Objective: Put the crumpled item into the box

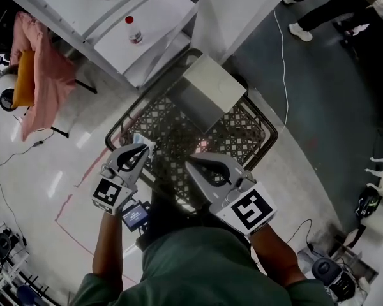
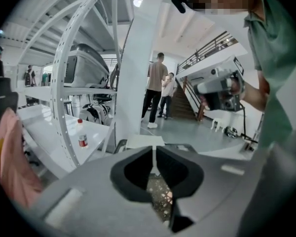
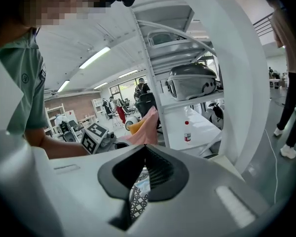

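Note:
A small crumpled white and pale-blue item [image 1: 143,139] sticks out at the tip of my left gripper [image 1: 142,146], whose jaws are closed on it over the left rim of a black lattice basket [image 1: 122,125] on the floor. In the left gripper view the jaws [image 2: 153,149] meet with only a thin white strip between them. A pale box [image 1: 214,88] sits in the basket's far part. My right gripper [image 1: 190,163] hangs over the basket's near side, shut with nothing in it; its jaws [image 3: 144,148] meet at the tips.
A white shelf rack [image 1: 153,18] with a small red-capped bottle [image 1: 134,29] stands beyond the basket. A pink cloth [image 1: 41,75] hangs at the left. A white cable [image 1: 284,75] runs over the grey floor at right, where people stand.

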Demonstrator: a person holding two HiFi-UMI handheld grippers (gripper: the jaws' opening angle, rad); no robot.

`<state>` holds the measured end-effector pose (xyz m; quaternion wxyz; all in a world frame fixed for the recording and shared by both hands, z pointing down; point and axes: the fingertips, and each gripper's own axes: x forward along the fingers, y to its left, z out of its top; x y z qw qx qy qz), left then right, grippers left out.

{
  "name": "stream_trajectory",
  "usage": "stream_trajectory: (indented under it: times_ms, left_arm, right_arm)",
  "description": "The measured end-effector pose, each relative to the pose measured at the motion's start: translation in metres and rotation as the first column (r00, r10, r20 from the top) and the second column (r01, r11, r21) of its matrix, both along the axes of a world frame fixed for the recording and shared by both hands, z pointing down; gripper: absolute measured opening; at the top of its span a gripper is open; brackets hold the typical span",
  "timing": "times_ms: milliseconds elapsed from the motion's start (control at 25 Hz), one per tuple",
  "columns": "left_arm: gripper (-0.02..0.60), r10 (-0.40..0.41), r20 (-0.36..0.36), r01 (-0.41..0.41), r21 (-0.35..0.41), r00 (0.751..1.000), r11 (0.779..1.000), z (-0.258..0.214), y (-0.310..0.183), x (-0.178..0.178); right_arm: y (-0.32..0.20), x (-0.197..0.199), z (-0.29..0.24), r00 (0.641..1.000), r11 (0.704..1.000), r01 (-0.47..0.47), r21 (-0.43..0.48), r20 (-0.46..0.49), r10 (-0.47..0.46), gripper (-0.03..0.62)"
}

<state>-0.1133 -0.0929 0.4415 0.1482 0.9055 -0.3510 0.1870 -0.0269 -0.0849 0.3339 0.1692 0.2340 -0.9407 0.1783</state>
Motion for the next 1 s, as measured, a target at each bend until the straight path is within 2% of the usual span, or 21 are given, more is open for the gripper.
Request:
stream_trajectory:
  times_ms: [520, 1000]
  left_arm:
    - [0.048, 0.0, 0.012, 0.001, -0.1, 1.0, 0.995, 0.063, 0.017, -0.02]
    - [0.049, 0.0, 0.01, 0.002, -0.143, 1.0, 0.99, 0.088, 0.021, -0.034]
  right_arm:
    - [0.025, -0.024, 0.039, 0.999, 0.996, 0.013, -0.085, -0.044, -0.016, 0.008]
    - [0.039, -0.048, 0.059, 0.998, 0.987, 0.035, -0.155, -0.051, -0.043, 0.008]
